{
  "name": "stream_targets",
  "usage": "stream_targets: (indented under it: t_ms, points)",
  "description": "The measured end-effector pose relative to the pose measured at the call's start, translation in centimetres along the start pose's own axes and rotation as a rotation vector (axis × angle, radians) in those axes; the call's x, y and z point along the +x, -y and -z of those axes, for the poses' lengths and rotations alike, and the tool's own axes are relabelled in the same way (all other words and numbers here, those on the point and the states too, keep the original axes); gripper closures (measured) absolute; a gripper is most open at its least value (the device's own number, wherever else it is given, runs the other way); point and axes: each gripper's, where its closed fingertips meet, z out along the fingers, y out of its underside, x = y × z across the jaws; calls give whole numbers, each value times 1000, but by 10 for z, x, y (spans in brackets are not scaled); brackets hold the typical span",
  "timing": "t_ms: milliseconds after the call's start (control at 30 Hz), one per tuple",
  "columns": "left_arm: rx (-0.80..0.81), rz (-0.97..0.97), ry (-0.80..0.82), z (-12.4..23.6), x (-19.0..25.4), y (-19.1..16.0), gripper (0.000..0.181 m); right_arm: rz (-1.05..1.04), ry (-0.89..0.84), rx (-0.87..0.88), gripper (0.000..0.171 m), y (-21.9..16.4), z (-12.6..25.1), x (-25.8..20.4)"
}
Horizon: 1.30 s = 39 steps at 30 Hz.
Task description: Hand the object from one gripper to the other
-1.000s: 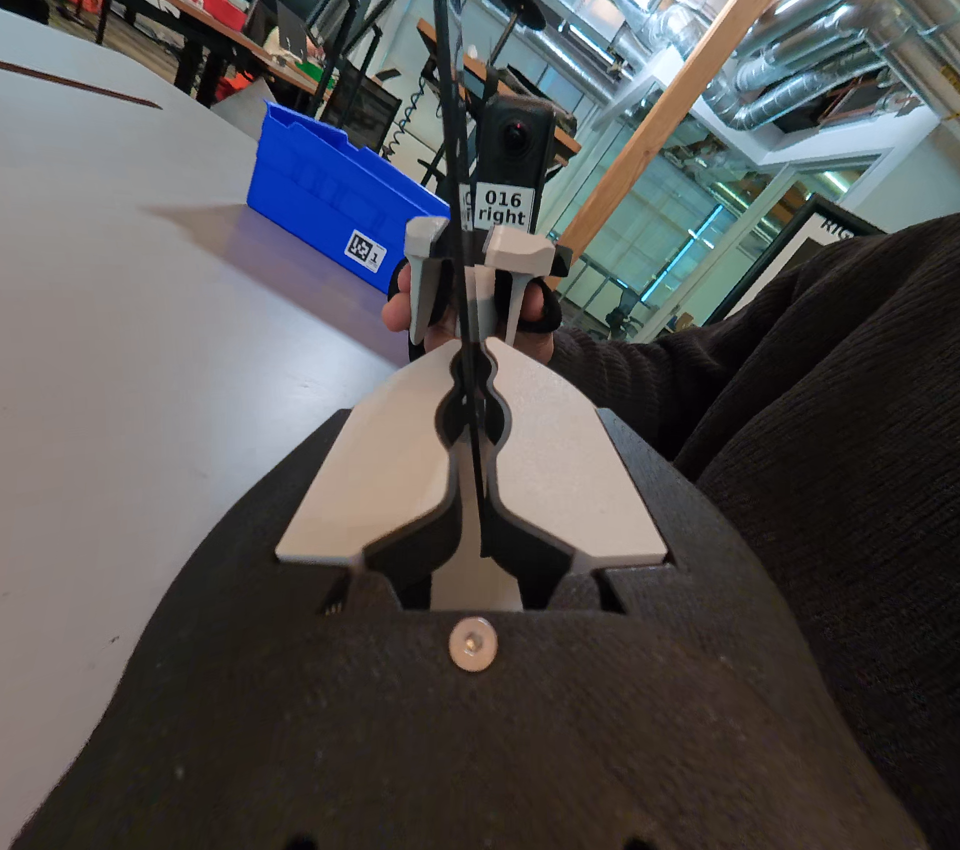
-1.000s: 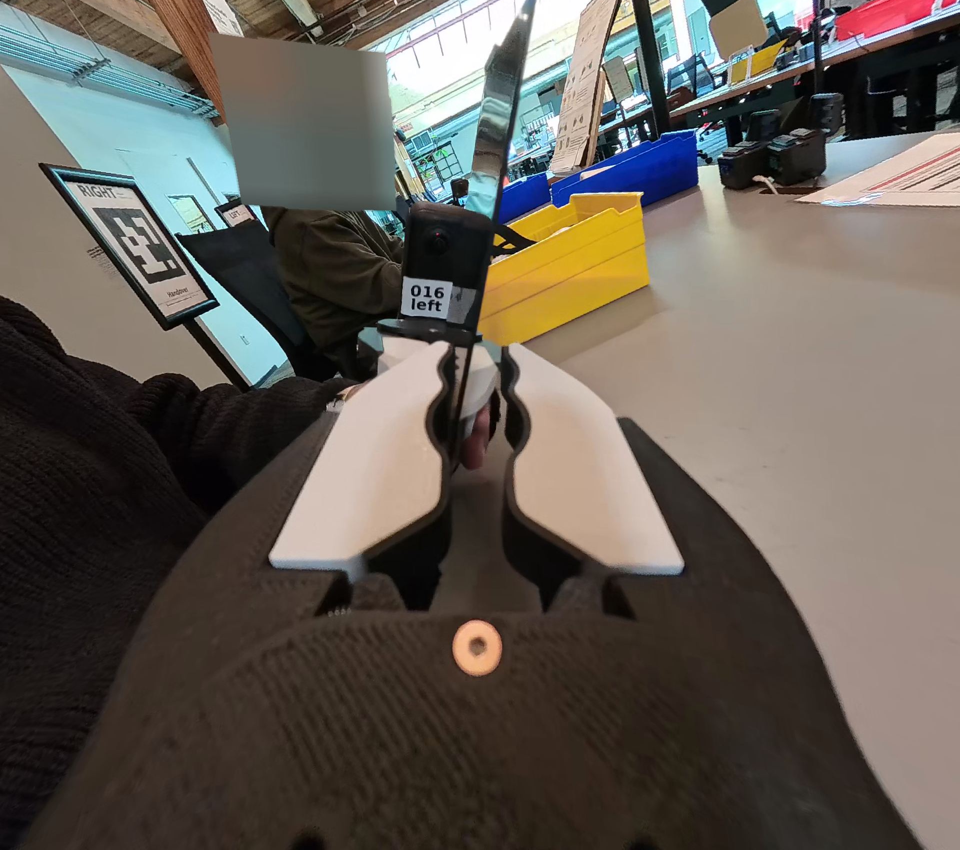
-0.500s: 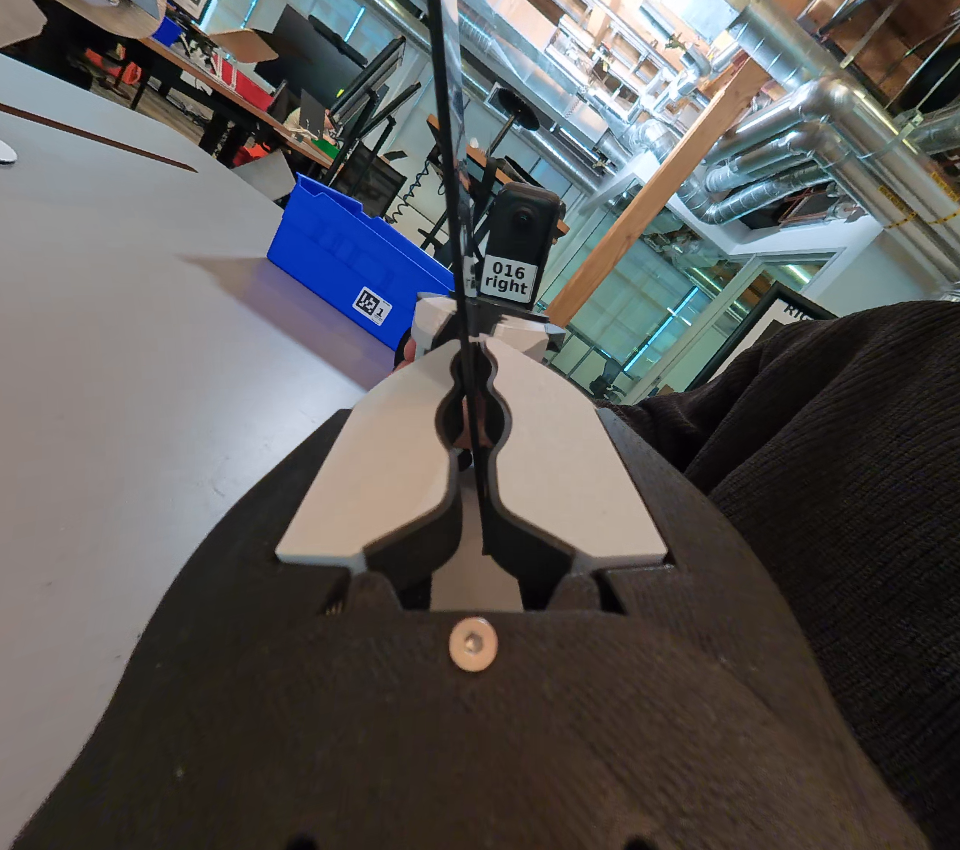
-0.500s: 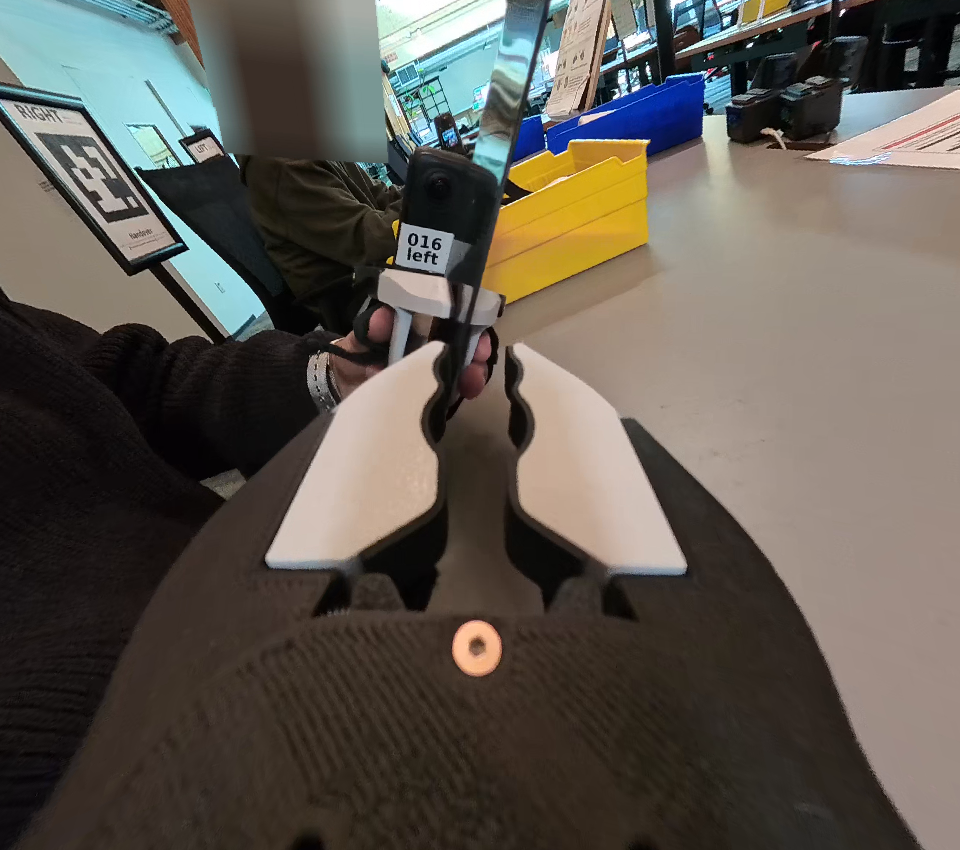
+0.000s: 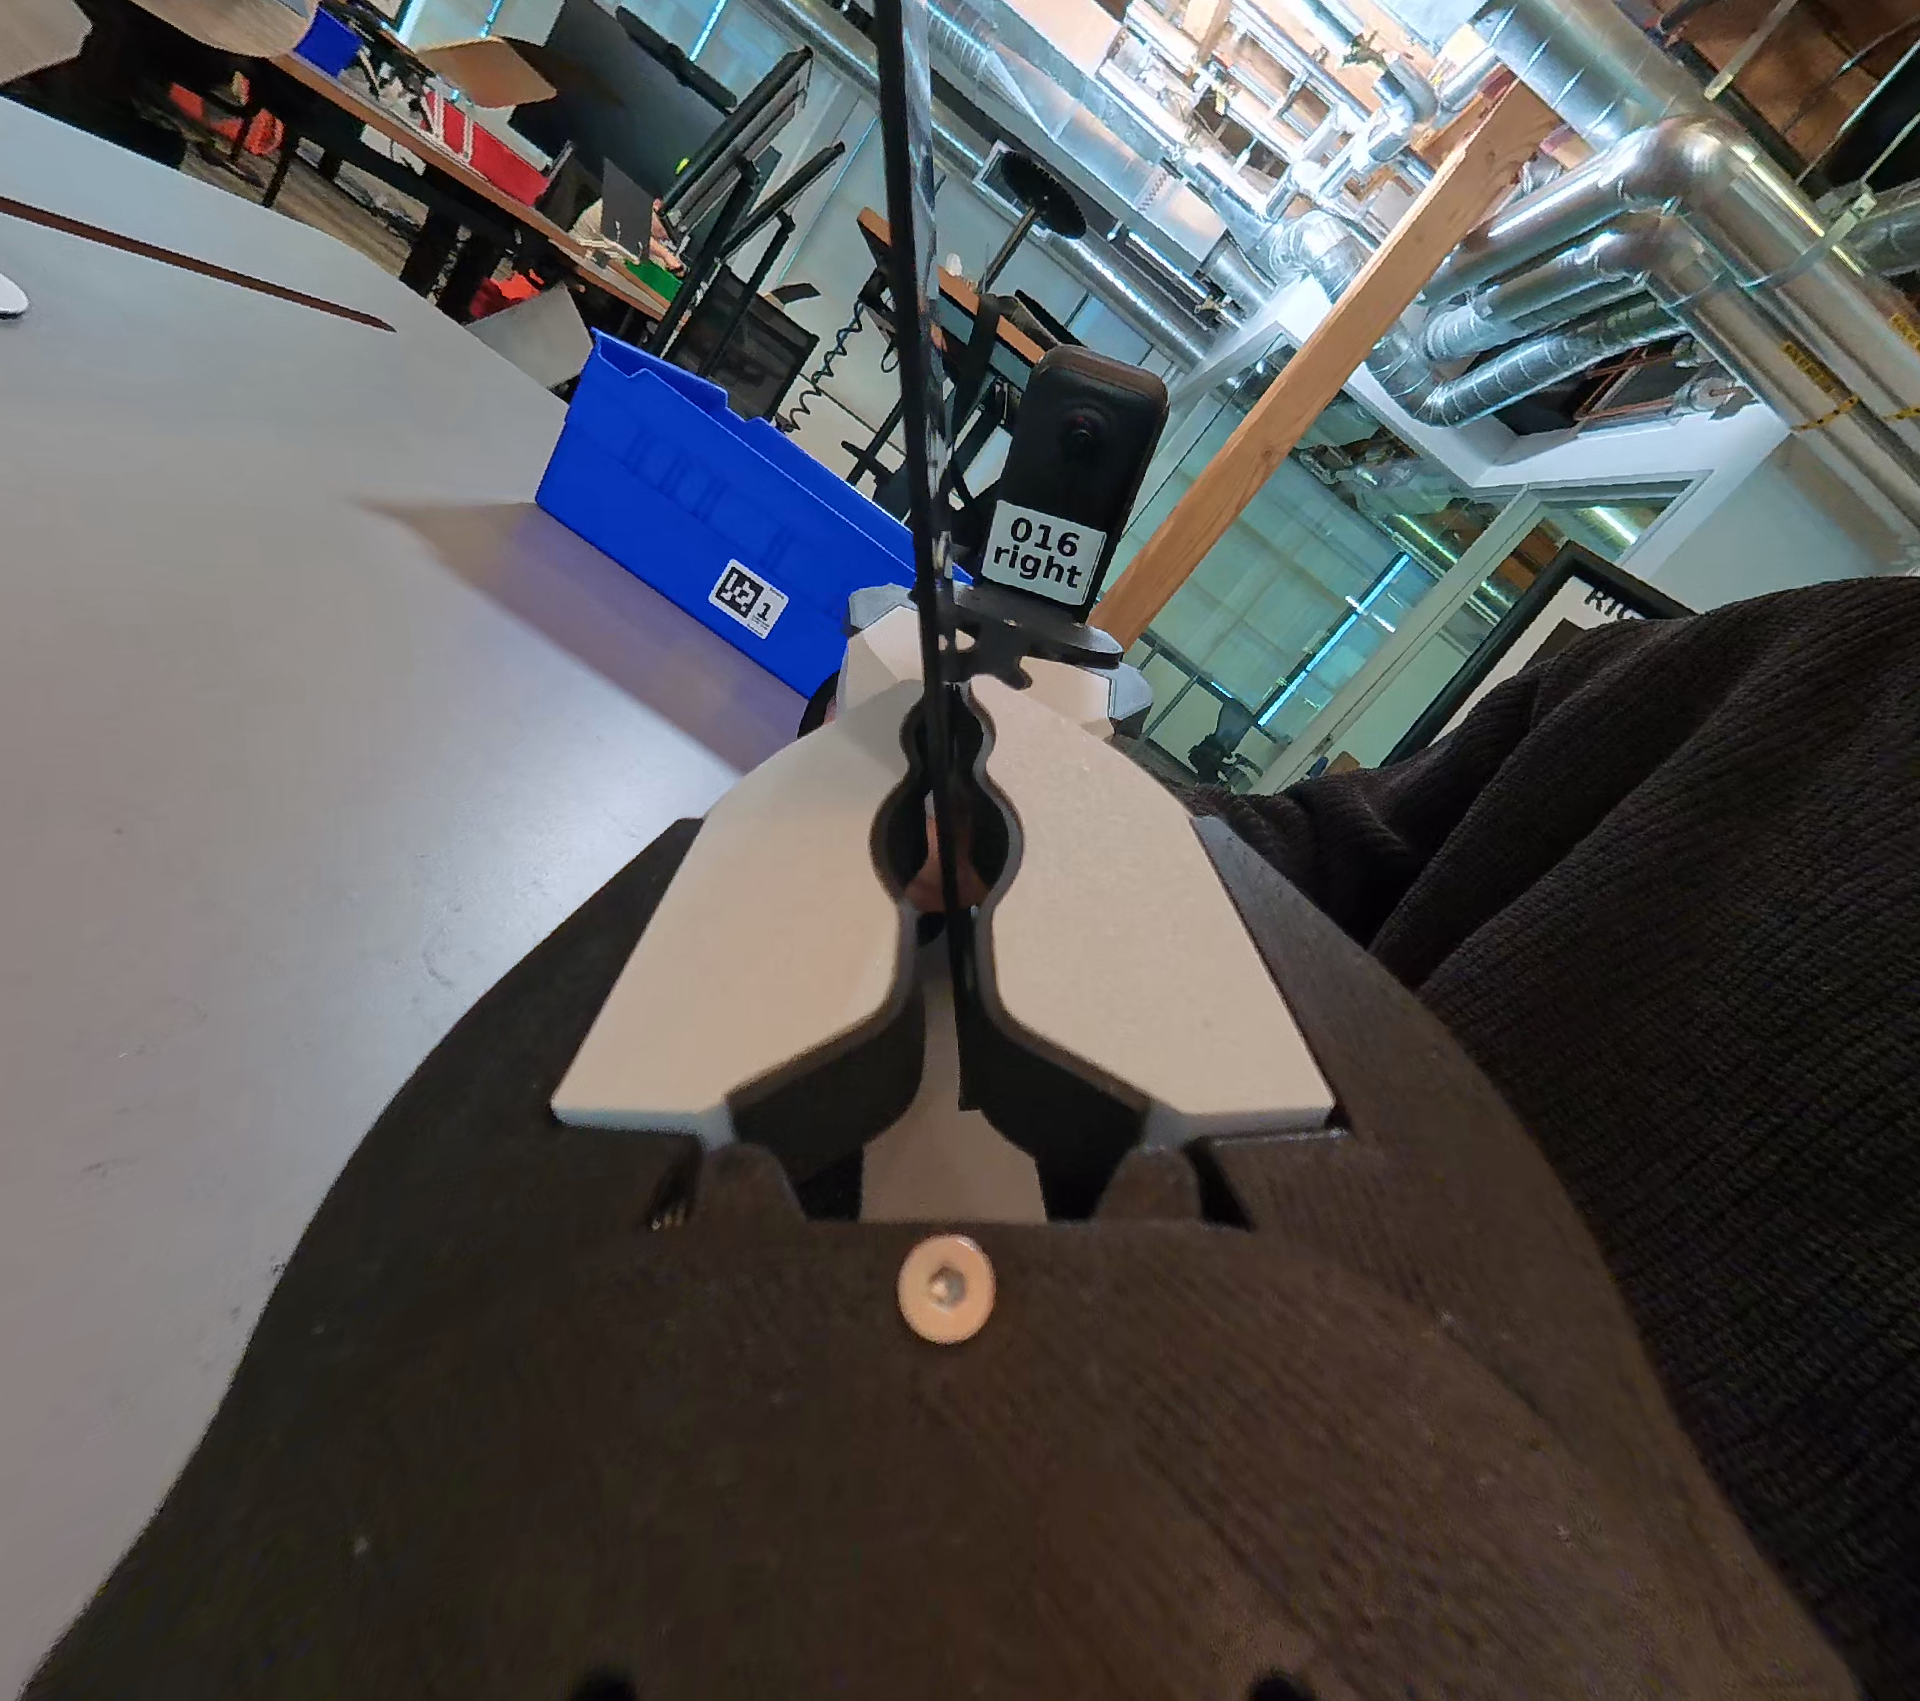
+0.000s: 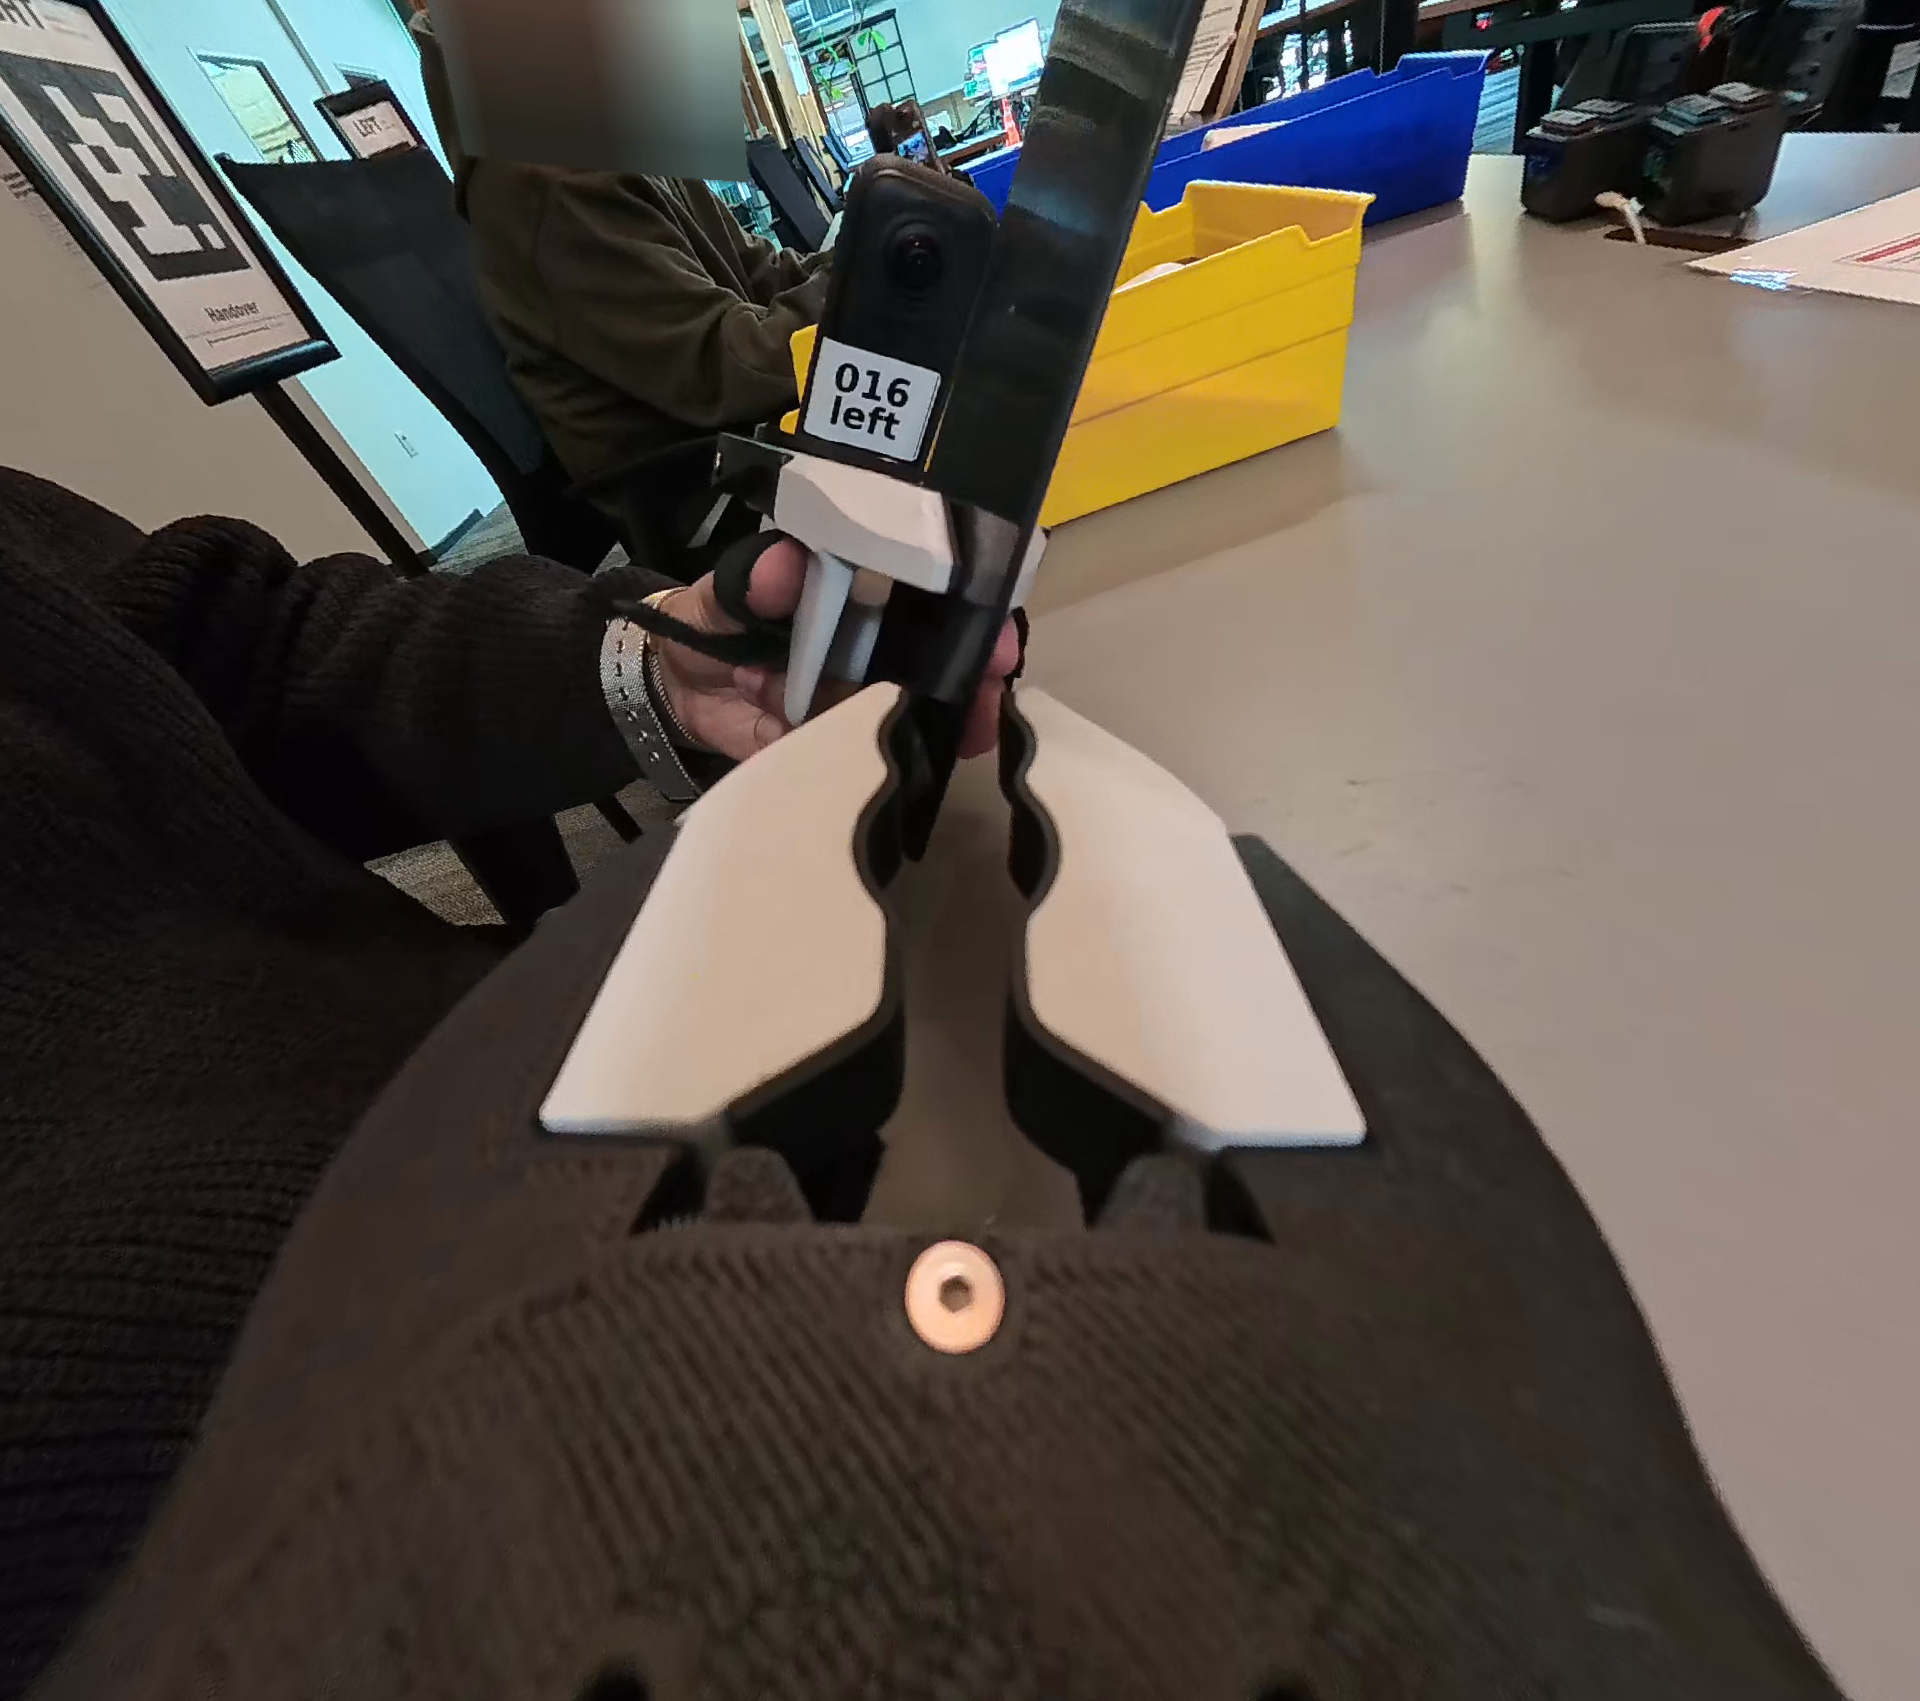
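The object [image 6: 1091, 197], a long flat black strip, stands upright above the grey bench [image 6: 1558, 664], clamped edge-on in the left gripper [image 5: 940, 820] so its lower end is offered across. The right gripper [image 6: 951, 778] sits with jaws parted around that end, not yet biting. Far off, a yellow bin [image 6: 1226, 342] waits unused.

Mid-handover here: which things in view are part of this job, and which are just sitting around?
In the job:
- flat black strip
- left gripper, shut on the strip
- right gripper, open around its lower end

Lying about:
- yellow bin
- blue bin
- framed marker sign
- grey table
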Motion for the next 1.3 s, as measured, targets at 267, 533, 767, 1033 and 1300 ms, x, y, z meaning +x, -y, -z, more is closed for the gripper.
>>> stream_targets:
  t_ms: [267, 533, 767, 1033, 1300]
  points:
    - [-6, -4, 2, -1, 0, -1, 178, 8, 9, 3, 160, 0, -1, -2]
    - [-37, -34, 11, -4, 2, -6, 178, -37, 36, -39, 156, -8, -4, -4]
    - [-81, -76, 18, -8, 3, -14, 178, -3, 43, -82, 159, -15, -8, -9]
    - [-66, -57, -16, -8, 8, -13, 178, -48, 83, -68, 166, -12, -8, -13]
    - [-51, -44, -46, -8, 12, -11, 177, -81, 110, -57, 169, -10, -7, -16]
